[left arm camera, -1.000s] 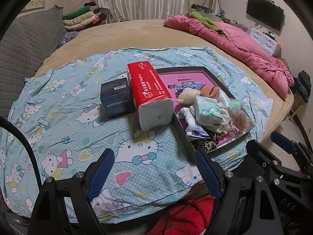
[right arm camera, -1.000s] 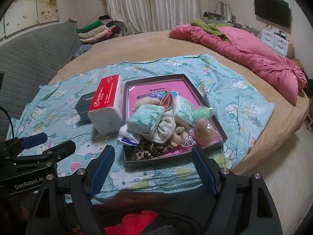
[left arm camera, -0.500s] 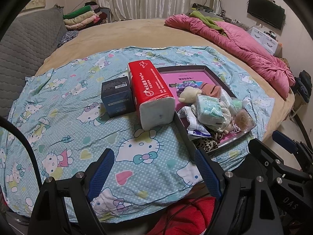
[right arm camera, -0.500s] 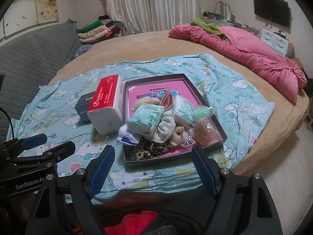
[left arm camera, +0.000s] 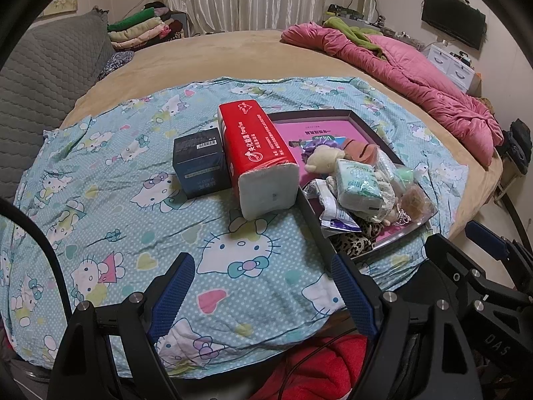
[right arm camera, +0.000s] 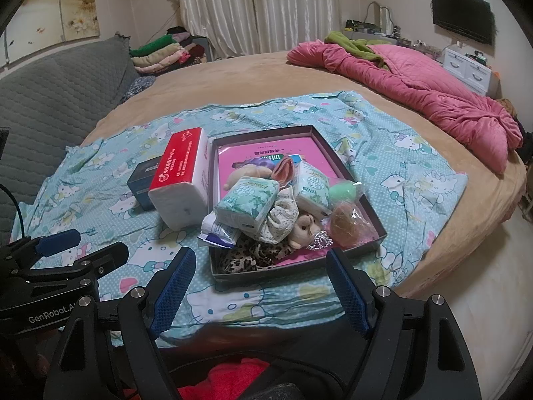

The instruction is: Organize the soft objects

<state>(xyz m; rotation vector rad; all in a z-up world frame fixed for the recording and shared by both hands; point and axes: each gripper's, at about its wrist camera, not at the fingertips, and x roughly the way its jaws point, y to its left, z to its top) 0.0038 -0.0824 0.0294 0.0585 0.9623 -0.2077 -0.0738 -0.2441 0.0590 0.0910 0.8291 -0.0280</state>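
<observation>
Now, left wrist view: the left gripper [left arm camera: 263,281] hangs spread wide and empty over the cat-print blue sheet [left arm camera: 110,180]. Ahead, a red plastic-wrapped tissue brick [left arm camera: 258,153] lies against a dark blue carton [left arm camera: 201,165]; its print is too small to read.

Right wrist view: the right gripper [right arm camera: 260,278], also splayed and empty, faces the shallow dark tray [right arm camera: 296,266] heaped with soft tissue packs, plush and scrunchies [right arm camera: 266,206]. "GenRobot" shows on the other tool. Sorted pile or pending one? Can't judge.
</observation>
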